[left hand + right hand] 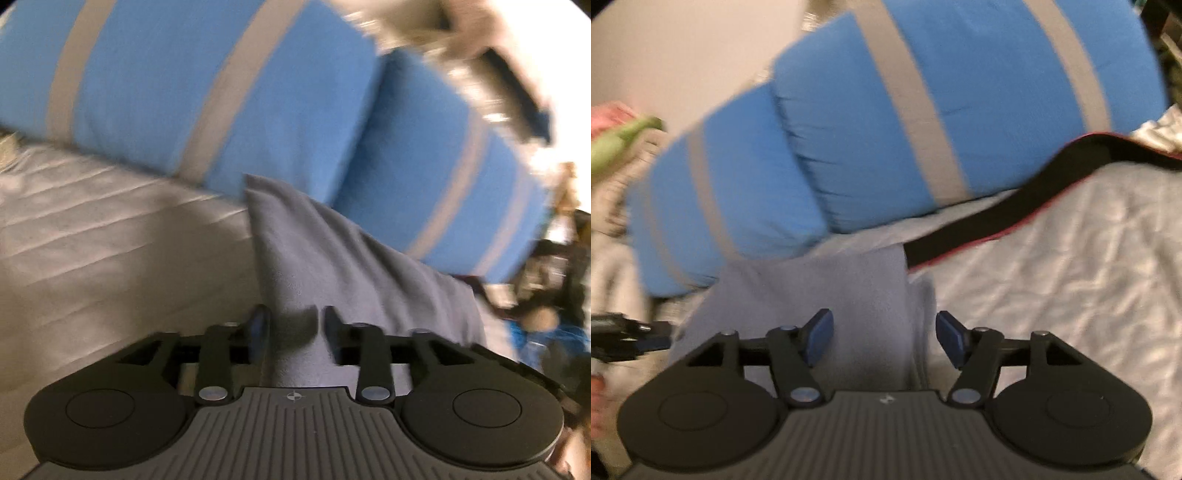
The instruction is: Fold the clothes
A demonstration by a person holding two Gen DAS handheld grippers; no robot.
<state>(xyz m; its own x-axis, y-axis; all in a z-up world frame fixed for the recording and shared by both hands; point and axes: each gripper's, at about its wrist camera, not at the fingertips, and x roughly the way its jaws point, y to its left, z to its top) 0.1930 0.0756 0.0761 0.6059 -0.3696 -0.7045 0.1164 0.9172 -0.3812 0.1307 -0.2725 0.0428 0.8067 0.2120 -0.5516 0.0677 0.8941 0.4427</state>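
Both grippers stood open over the grey cloth (332,258).
Left gripper (291,328) half-spread, right gripper (884,338) wider; neither gripped it.

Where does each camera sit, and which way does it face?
Left wrist: on the left tongs, looking down across a grey garment on the bed at blue pillows; own fingers open.
Right wrist: on the right tongs, same direction; own fingers wide open, left tongs at the left edge.
Shared: garment, pillows, bed.
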